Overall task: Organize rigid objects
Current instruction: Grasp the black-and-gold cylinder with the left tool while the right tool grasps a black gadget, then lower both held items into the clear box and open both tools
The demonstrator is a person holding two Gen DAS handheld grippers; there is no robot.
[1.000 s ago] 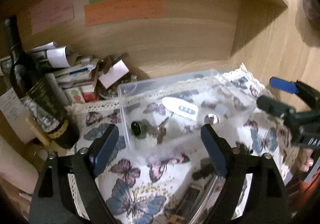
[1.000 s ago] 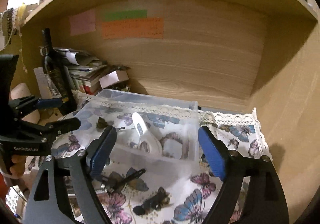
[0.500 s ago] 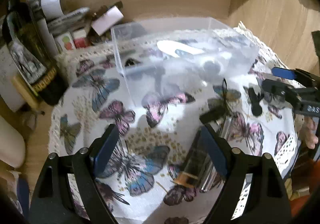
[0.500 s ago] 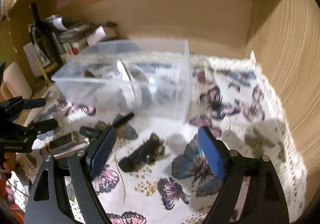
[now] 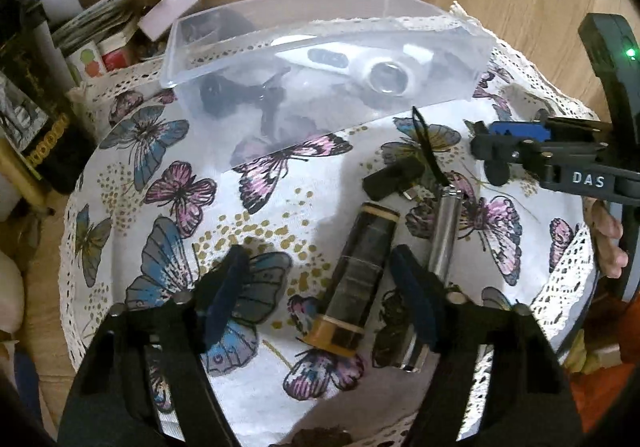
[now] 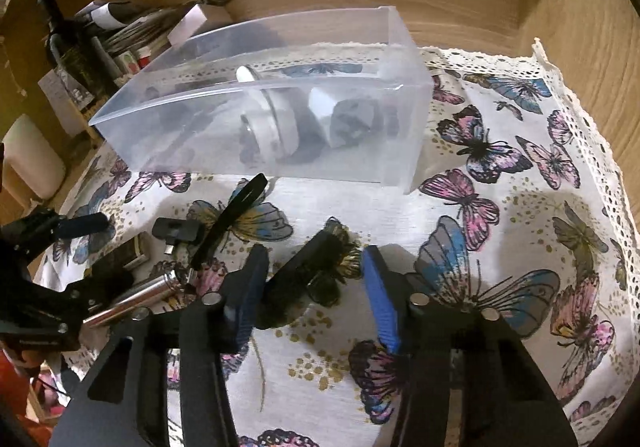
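Note:
A clear plastic box [image 5: 320, 59] [image 6: 272, 115] stands at the back of the butterfly cloth and holds a white device [image 5: 360, 63] and dark small parts. In front lie a dark cylinder with tan ends [image 5: 356, 283], a silver metal tube [image 5: 440, 247] [image 6: 136, 299], a black plug [image 5: 394, 177] [image 6: 178, 229] and a black strip [image 6: 228, 221]. My left gripper [image 5: 320, 291] is open, low over the dark cylinder. My right gripper [image 6: 314, 287] is open around a black bristly object [image 6: 312, 267].
A dark bottle [image 5: 36, 119] [image 6: 72, 43] and a pile of papers and small boxes [image 5: 112, 31] stand at the back left. Wooden walls close the back and the right side. The lace edge of the cloth [image 6: 580, 95] runs along the right.
Both grippers have tilted down and come lower toward the cloth. The left one now sits over the dark cylinder; the right one has come down around the black bristly object.

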